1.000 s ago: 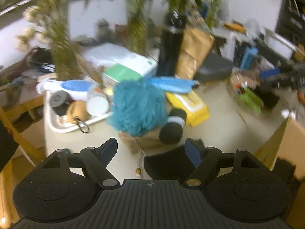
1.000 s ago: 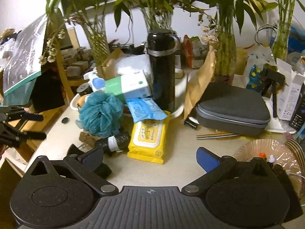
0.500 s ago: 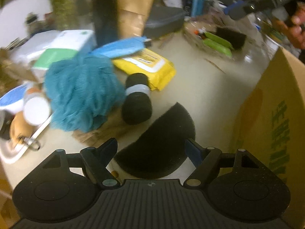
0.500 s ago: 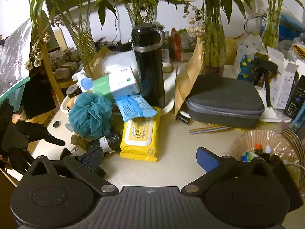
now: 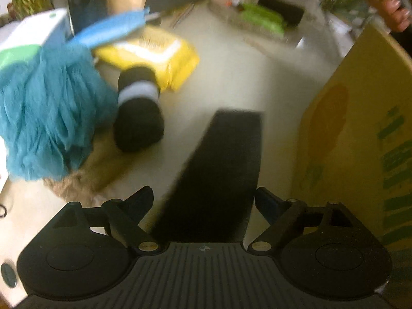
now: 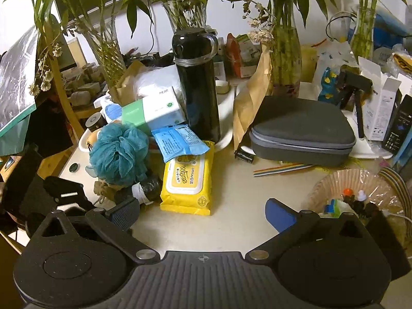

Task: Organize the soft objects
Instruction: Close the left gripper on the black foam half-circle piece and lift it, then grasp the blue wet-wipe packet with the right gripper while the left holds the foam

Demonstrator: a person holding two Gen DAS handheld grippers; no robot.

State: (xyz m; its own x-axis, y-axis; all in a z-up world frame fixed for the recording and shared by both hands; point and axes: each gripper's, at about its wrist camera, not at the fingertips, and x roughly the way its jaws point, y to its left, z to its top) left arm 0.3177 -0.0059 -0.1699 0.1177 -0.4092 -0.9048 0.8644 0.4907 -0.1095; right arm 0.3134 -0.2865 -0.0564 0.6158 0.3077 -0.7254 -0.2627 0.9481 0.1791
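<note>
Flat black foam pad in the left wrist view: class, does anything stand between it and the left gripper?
Nothing visible does: the flat black foam pad already lies between the open fingers of the left gripper.

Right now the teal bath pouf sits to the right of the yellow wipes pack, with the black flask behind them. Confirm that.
Not quite. In the right wrist view the teal bath pouf sits to the left of the yellow wipes pack, not the right. The black flask does stand behind them.
</note>
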